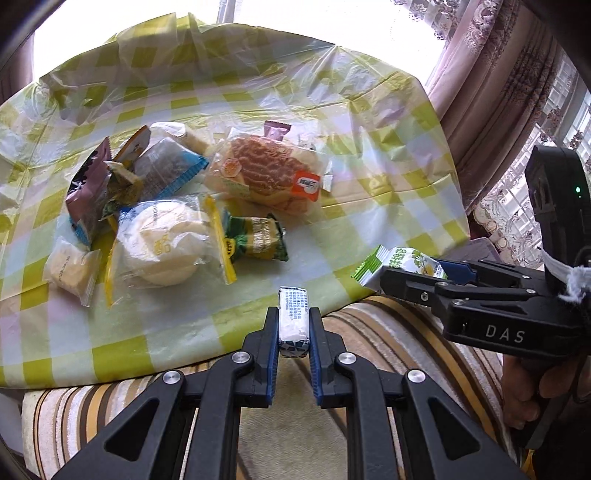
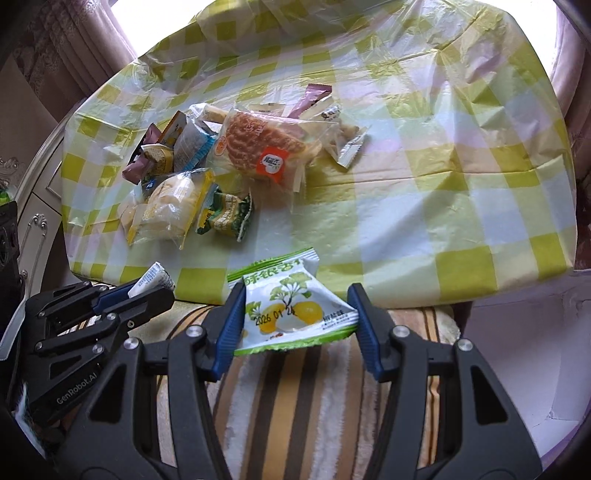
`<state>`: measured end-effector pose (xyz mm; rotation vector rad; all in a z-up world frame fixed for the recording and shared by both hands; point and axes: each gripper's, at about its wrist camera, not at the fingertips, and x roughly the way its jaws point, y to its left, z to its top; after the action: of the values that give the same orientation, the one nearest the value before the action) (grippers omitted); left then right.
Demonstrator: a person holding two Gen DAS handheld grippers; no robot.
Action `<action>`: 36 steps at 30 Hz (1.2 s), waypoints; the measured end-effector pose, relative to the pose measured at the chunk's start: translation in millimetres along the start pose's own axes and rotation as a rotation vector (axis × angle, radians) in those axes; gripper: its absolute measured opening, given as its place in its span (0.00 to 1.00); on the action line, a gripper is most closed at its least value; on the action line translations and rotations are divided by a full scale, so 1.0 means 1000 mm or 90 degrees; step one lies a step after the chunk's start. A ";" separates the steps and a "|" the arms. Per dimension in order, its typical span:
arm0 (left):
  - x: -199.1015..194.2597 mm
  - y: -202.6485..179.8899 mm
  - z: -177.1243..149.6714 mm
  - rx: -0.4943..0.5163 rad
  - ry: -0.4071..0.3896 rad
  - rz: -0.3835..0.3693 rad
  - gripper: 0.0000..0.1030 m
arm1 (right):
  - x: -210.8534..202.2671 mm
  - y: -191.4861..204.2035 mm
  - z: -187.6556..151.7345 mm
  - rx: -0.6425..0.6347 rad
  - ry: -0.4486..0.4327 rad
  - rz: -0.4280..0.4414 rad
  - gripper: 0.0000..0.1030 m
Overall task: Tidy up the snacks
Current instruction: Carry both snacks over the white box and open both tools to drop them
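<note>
Left wrist view: left gripper (image 1: pixel 293 325) fingers clamped on small white packet (image 1: pixel 293 321).
Right gripper (image 2: pixel 297 314): fingers pinch green-white snack pouch (image 2: pixel 295 306) (lemon print).
Snack pile (image 1: pixel 166 206): on checkered bench (image 1: pixel 369 206), beyond both.

Strong daylight pours in from the window (image 1: pixel 236 9) beyond the bench's far edge, blown out to pure white in both views. The glossy green-and-white checked plastic tablecloth (image 1: pixel 369 177) carries pale sheen along its creases, and the far-edge checks look washed out. Shadows under the snack packets are short and soft. Fisheye bending curves the bench edges; dark vignetting fills the corners. Centres are sharp.
</note>
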<state>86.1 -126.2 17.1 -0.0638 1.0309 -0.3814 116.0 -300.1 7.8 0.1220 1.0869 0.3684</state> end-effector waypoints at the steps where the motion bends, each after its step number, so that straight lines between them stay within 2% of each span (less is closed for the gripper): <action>1: 0.001 -0.007 0.003 0.006 0.001 -0.011 0.15 | -0.006 -0.009 -0.003 0.011 -0.004 -0.003 0.57; 6: 0.016 -0.052 0.019 0.056 0.008 -0.066 0.15 | -0.031 -0.060 -0.018 0.065 -0.020 -0.045 0.57; 14: 0.052 -0.127 0.037 0.127 0.053 -0.163 0.15 | -0.055 -0.141 -0.046 0.165 -0.031 -0.118 0.57; 23: 0.079 -0.176 0.042 0.157 0.094 -0.225 0.17 | -0.064 -0.186 -0.063 0.233 -0.039 -0.173 0.59; 24: 0.081 -0.178 0.041 0.158 0.100 -0.230 0.22 | -0.065 -0.188 -0.064 0.239 -0.038 -0.178 0.59; 26: 0.082 -0.177 0.041 0.156 0.101 -0.232 0.39 | -0.065 -0.190 -0.064 0.242 -0.041 -0.195 0.62; 27: 0.078 -0.175 0.042 0.150 0.096 -0.234 0.54 | -0.065 -0.190 -0.064 0.241 -0.041 -0.202 0.65; 28: 0.075 -0.173 0.042 0.144 0.088 -0.237 0.64 | -0.065 -0.189 -0.063 0.241 -0.041 -0.208 0.72; 29: 0.073 -0.171 0.043 0.138 0.080 -0.238 0.66 | -0.064 -0.189 -0.062 0.240 -0.040 -0.215 0.78; 31: 0.069 -0.166 0.044 0.131 0.071 -0.231 0.67 | -0.064 -0.185 -0.061 0.230 -0.043 -0.230 0.81; 34: 0.062 -0.156 0.046 0.116 0.043 -0.192 0.67 | -0.066 -0.175 -0.057 0.211 -0.052 -0.268 0.91; 36: 0.054 -0.150 0.047 0.115 0.018 -0.164 0.69 | -0.070 -0.166 -0.053 0.193 -0.076 -0.281 0.92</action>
<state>108.7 -290.8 31.1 -0.0295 1.0144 -0.7099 78.9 -484.2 -3.6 0.1661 1.0127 -0.2000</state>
